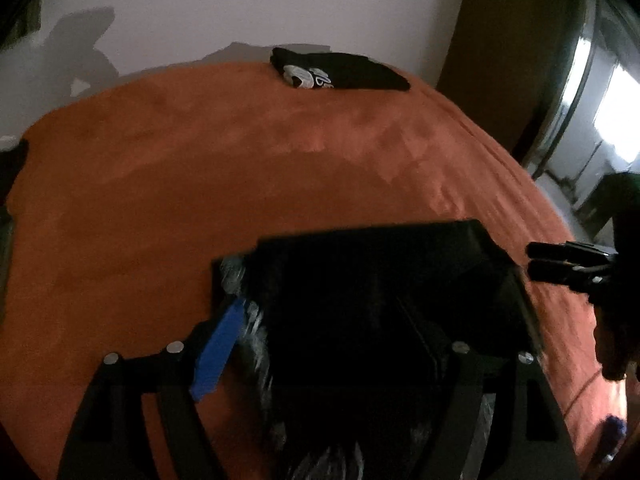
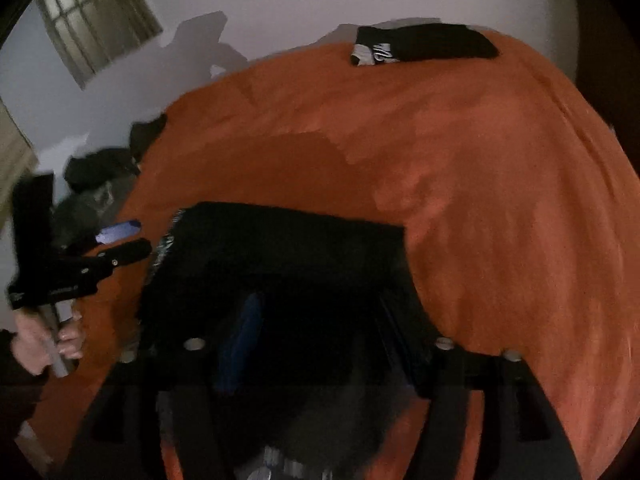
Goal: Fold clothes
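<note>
A folded black garment (image 1: 372, 292) with a white print lies on the orange bedcover (image 1: 200, 184) right in front of both grippers; it also shows in the right wrist view (image 2: 280, 264). My left gripper (image 1: 336, 320) is open, its blue-padded finger (image 1: 218, 348) left of the garment, the other finger dark against the cloth. It shows from the side in the right wrist view (image 2: 128, 240). My right gripper (image 2: 320, 328) stands open over the garment; in the left wrist view (image 1: 536, 260) its tips are by the garment's right edge.
A second folded black garment with white print (image 1: 340, 70) lies at the bed's far edge by the white wall, also in the right wrist view (image 2: 420, 44). Dark clothes (image 2: 100, 168) are piled at the bed's left edge. A window (image 2: 96, 28) is upper left.
</note>
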`<action>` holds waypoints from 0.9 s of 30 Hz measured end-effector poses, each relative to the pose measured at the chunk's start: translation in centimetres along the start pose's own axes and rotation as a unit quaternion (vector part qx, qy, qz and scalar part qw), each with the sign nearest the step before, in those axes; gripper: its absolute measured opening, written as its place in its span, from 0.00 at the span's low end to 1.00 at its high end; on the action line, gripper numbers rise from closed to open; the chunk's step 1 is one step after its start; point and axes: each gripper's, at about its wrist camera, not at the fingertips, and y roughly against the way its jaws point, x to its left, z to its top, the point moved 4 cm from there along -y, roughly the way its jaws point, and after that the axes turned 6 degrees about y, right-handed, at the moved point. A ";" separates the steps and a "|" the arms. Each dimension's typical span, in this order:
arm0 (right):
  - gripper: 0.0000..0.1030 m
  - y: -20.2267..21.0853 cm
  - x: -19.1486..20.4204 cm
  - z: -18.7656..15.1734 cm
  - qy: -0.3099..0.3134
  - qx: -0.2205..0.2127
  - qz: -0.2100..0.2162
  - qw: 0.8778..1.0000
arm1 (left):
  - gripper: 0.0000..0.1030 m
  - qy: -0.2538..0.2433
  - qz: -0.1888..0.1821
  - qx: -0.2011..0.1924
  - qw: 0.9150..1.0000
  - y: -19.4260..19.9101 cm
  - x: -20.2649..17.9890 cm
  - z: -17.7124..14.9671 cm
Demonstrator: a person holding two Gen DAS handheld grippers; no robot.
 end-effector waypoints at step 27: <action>0.67 -4.2 -7.4 -5.3 -0.205 0.033 0.229 0.951 | 0.76 0.227 -0.198 0.143 0.943 -6.9 8.1 -3.3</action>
